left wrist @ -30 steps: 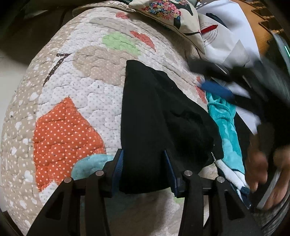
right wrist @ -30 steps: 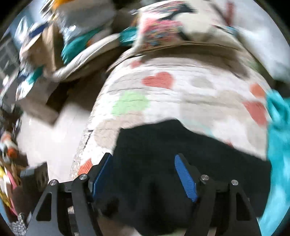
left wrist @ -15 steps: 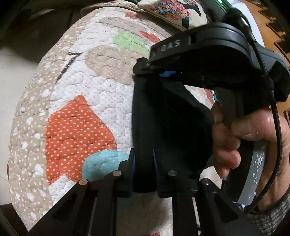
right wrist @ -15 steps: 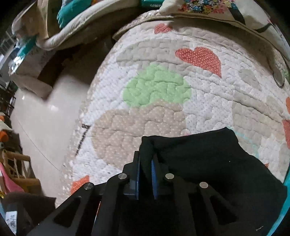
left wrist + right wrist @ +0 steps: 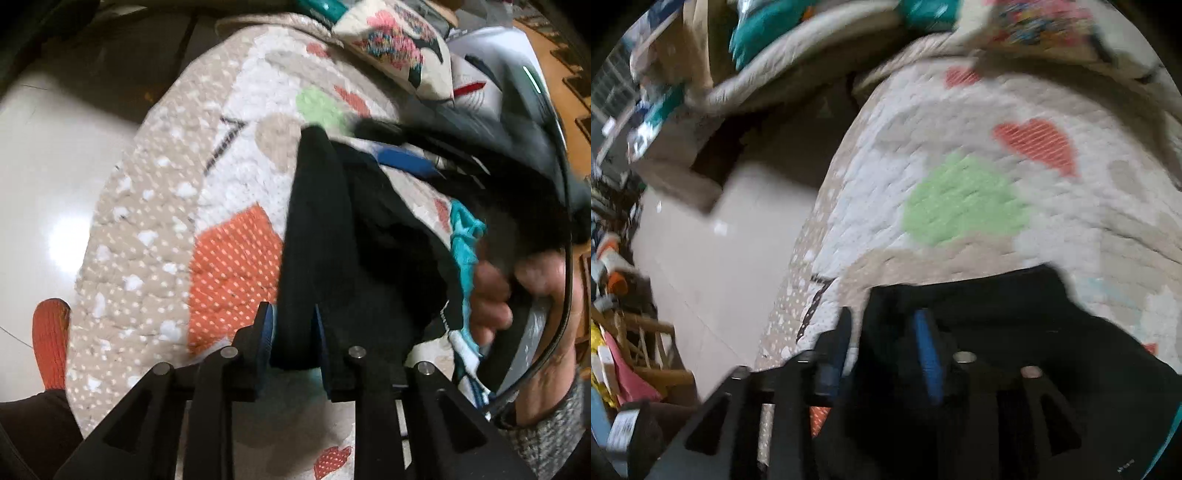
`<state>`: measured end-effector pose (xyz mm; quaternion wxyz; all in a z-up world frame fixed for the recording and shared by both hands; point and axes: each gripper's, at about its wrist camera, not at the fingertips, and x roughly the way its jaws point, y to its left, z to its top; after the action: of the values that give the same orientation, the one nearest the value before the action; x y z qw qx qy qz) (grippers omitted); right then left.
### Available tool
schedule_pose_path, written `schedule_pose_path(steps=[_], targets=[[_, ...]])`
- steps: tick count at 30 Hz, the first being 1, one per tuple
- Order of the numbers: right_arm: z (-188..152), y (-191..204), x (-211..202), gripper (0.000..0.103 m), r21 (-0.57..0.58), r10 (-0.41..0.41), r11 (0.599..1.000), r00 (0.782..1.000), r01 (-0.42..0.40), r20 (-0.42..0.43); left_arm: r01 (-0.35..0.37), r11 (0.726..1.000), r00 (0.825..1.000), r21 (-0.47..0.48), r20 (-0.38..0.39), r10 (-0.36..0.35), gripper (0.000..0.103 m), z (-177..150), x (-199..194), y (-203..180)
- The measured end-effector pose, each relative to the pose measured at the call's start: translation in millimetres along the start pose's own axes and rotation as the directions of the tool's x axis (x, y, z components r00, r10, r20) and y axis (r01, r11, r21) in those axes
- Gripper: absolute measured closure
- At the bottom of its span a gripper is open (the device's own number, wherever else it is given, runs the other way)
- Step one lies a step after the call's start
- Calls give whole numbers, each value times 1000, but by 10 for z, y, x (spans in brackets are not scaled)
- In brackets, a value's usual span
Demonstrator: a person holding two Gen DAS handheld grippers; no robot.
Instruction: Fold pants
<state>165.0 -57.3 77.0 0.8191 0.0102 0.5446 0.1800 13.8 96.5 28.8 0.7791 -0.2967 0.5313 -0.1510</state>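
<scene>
**quiltwatcher:** So where are the black pants (image 5: 321, 236) sitting right now?

**foldfan:** On the quilted bedspread (image 5: 229, 192), the one with polka-dot patches – there's an orange patch (image 5: 229, 273) just left of them and a green blob (image 5: 960, 199) past their far edge. They're bunched into a folded strip, with some teal fabric (image 5: 463, 236) beside them on the right.

**quiltwatcher:** And the tongs?

**foldfan:** The left gripper (image 5: 293, 332) is clamped on the near end of the folded strip, blue pads tight against the cloth on both sides. Its jaws have just eased a touch wider but they're gripping. The right gripper (image 5: 882, 343) has just been opening; there's black cloth between its fingers, but it's blurry, so I can't tell if the pads press on it. From the left wrist view you can see the hand (image 5: 517, 295) wrapped round the right gripper's handle.
</scene>
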Motion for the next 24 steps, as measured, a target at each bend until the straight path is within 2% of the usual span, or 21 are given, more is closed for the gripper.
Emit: schedule_pose_path(steps=[4, 7, 11, 15, 18, 20, 22, 24], targets=[[-275, -602, -670, 55, 126, -7, 992, 994, -6, 108, 0, 1000, 998, -19, 66, 2, 82, 88, -198, 102], [-594, -905, -956, 66, 224, 29, 972, 987, -65, 159, 5, 999, 996, -32, 87, -2, 82, 184, -225, 113], [-953, -826, -970, 66, 227, 130, 959, 976, -169, 176, -11, 1000, 996, -6, 86, 12, 82, 99, -85, -49], [-1255, -618, -645, 66, 242, 239, 933, 961, -266, 137, -38, 997, 996, 61, 88, 33, 79, 63, -3, -241], [-1457, -807, -390, 68, 370, 173, 909, 982, -191, 81, -54, 994, 995, 94, 84, 46, 78, 49, 36, -291], [-1607, -1097, -402, 68, 502, 158, 842, 980, -200, 124, -53, 995, 996, 89, 83, 45, 77, 48, 27, -274], [-1685, -1261, -486, 65, 569, 116, 803, 982, -179, 146, -53, 995, 996, 79, 82, 47, 75, 59, 25, -259], [-1645, -1271, -641, 65, 562, 86, 807, 977, -184, 197, -47, 996, 996, 75, 78, 41, 75, 68, 41, -274]])
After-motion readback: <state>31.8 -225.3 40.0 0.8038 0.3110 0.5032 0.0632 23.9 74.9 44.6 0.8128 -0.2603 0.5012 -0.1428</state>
